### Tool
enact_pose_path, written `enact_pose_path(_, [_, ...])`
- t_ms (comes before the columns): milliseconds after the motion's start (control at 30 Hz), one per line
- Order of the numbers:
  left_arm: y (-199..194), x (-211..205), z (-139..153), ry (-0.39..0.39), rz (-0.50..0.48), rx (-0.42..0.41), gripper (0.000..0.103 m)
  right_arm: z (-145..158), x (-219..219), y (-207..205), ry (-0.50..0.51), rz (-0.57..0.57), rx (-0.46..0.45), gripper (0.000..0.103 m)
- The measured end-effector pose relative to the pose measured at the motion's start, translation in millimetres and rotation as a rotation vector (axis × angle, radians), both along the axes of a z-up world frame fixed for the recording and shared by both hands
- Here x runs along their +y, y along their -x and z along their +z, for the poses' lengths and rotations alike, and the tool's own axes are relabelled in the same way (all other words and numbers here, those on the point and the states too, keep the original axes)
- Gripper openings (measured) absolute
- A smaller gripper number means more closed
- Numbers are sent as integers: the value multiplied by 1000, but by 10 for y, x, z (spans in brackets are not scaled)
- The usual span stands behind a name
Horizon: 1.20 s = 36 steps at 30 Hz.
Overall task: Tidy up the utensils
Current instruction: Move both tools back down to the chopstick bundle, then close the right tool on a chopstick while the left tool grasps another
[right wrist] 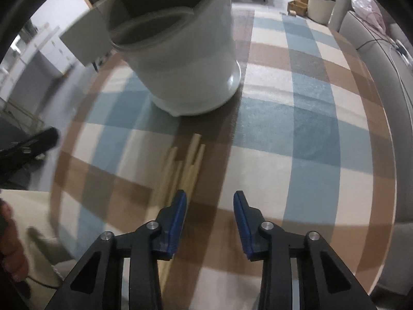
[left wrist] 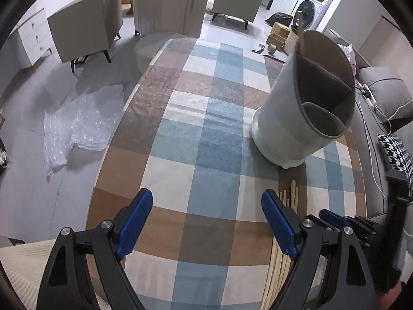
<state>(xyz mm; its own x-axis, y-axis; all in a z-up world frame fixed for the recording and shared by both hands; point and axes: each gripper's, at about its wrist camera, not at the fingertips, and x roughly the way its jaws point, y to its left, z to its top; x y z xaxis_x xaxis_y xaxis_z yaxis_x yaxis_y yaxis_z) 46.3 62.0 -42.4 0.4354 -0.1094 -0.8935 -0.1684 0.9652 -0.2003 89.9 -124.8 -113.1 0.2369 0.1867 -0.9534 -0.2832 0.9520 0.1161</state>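
Underneath you lies a plush checked rug [left wrist: 206, 118] in blue, tan, brown and cream squares, with grey floor beyond its edge and a crumpled sheet of clear bubble wrap [left wrist: 77, 126] on that floor. Grey upholstered chairs [left wrist: 85, 33] on dark legs stand farther back, and a grey sofa [left wrist: 382, 95] runs along the rug's far side.

On the rug stands your utensil holder [left wrist: 302, 108], a pale, smooth cylinder with a flared base and a grey inner lining that splits it into compartments. One wooden utensil handle [left wrist: 300, 36] sticks up out of the back compartment.

A bundle of pale wooden sticks [right wrist: 185, 162], slim and straight, probably chopsticks though the blur makes that hard to confirm, lies flat on the rug between you and the holder, ends pointing toward its base and close to it.

Your left gripper [left wrist: 206, 219] hangs over bare rug, angled steeply down, its blue ribbed pads wide apart and nothing between them; the sticks run just beside and under its right-hand finger.

Your right gripper [right wrist: 209, 217] also points steeply down, jaws partly apart and empty. The sticks pass just beside its left finger [right wrist: 178, 219], outside the gap. Your hand [right wrist: 10, 242] shows at the lower left edge of the right wrist view.
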Motion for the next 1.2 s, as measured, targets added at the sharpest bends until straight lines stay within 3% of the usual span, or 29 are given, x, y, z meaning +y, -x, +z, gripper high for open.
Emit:
enact_pose_path(267, [-86,175,-129,68,58,53,83,-101,117,-144,51,28,18,29])
enact_pose_path(667, [-95,233,-144,74,72,65,83,-134,365,-191,162,81,4,29])
enact_pose_path(867, [-91,243,-140,66,72,66,83,-116,374,-286,135,43,-13,19])
enact_pose_path(967, [-84,237,-154,56,66,68,83,-111,349,-273,123,37,-26,5])
enact_pose_path(1200, [-82,49,-297,84,-16,121,83,75,-167,-216,-49,-115,-44,4])
